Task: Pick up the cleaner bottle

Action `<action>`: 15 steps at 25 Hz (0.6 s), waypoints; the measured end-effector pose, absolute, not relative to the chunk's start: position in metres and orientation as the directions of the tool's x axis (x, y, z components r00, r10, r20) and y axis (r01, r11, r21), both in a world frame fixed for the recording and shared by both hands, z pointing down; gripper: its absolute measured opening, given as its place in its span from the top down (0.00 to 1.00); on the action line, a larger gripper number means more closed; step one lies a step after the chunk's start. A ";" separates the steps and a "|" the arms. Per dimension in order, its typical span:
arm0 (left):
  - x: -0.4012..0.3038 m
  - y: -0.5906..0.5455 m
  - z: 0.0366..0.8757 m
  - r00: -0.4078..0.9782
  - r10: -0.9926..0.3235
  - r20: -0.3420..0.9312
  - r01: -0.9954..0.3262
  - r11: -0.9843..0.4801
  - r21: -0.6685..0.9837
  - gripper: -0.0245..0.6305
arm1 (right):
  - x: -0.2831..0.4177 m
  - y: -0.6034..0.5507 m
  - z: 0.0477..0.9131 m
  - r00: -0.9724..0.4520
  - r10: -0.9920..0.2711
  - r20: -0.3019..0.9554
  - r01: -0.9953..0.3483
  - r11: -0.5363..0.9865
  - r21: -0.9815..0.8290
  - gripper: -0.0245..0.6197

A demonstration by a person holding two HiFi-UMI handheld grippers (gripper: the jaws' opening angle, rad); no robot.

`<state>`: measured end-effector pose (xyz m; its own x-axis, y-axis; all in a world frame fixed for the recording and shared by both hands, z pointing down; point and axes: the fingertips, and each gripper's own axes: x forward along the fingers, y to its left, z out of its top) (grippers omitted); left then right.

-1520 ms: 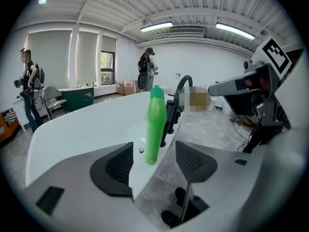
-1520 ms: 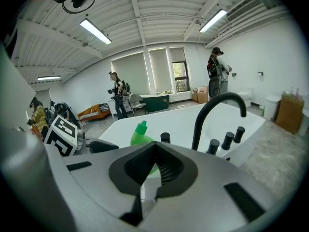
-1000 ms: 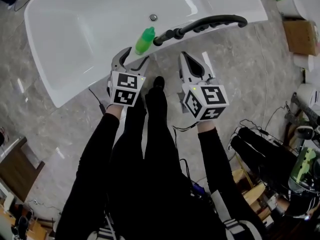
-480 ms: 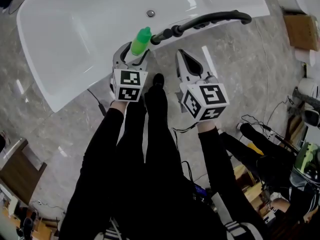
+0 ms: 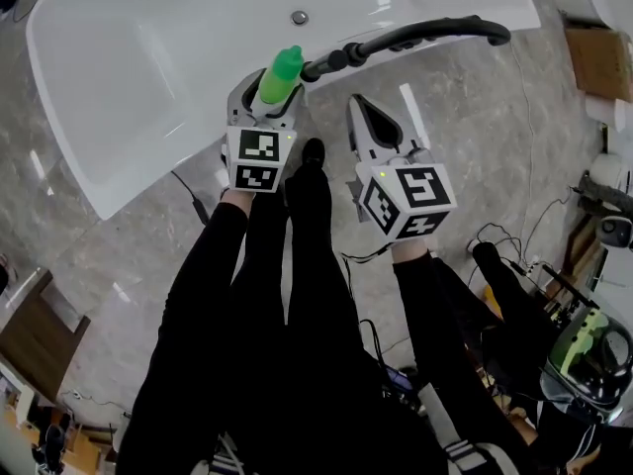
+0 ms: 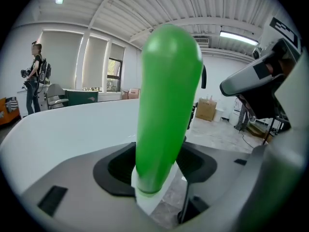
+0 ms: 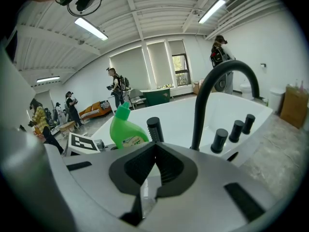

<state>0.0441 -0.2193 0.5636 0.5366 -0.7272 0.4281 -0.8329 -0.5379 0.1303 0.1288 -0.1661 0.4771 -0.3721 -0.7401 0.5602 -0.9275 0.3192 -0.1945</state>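
- We find the left hand-held gripper [image 5: 267, 102] clamped on the green cleaner bottle [image 5: 281, 73], which stands upright on the bathtub [image 5: 148, 57] rim.
- Right hand-held gripper [image 5: 364, 109]: jaws together, empty.
- Grasp step; next, we judge, a straight lift.

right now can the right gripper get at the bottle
Probably not well: the left gripper clamps the bottle low down, leaving only its top free, and the right gripper beside it has its jaws together.
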 end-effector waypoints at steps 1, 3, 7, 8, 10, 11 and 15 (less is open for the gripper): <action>0.044 -0.219 0.563 0.538 -0.729 0.424 -0.832 -0.540 0.127 0.54 | 0.127 -0.165 0.478 -0.374 -0.738 0.562 -0.927 0.321 -0.196 0.96; 0.042 -0.219 0.559 0.536 -0.735 0.416 -0.833 -0.540 0.119 0.54 | 0.123 -0.164 0.478 -0.377 -0.734 0.565 -0.926 0.323 -0.197 0.96; 0.041 -0.222 0.558 0.527 -0.745 0.410 -0.839 -0.533 0.109 0.56 | 0.122 -0.164 0.481 -0.378 -0.730 0.570 -0.925 0.323 -0.200 0.96; 0.043 -0.223 0.560 0.524 -0.747 0.409 -0.840 -0.532 0.105 0.58 | 0.123 -0.165 0.484 -0.378 -0.729 0.571 -0.925 0.322 -0.202 0.96; 0.045 -0.227 0.563 0.520 -0.752 0.406 -0.842 -0.531 0.096 0.60 | 0.126 -0.166 0.488 -0.379 -0.726 0.573 -0.925 0.322 -0.204 0.96; 0.046 -0.228 0.564 0.518 -0.753 0.405 -0.843 -0.530 0.093 0.61 | 0.126 -0.166 0.490 -0.379 -0.725 0.574 -0.924 0.322 -0.205 0.96; 0.045 -0.230 0.563 0.518 -0.753 0.406 -0.843 -0.529 0.094 0.62 | 0.122 -0.165 0.490 -0.382 -0.720 0.579 -0.923 0.324 -0.207 0.96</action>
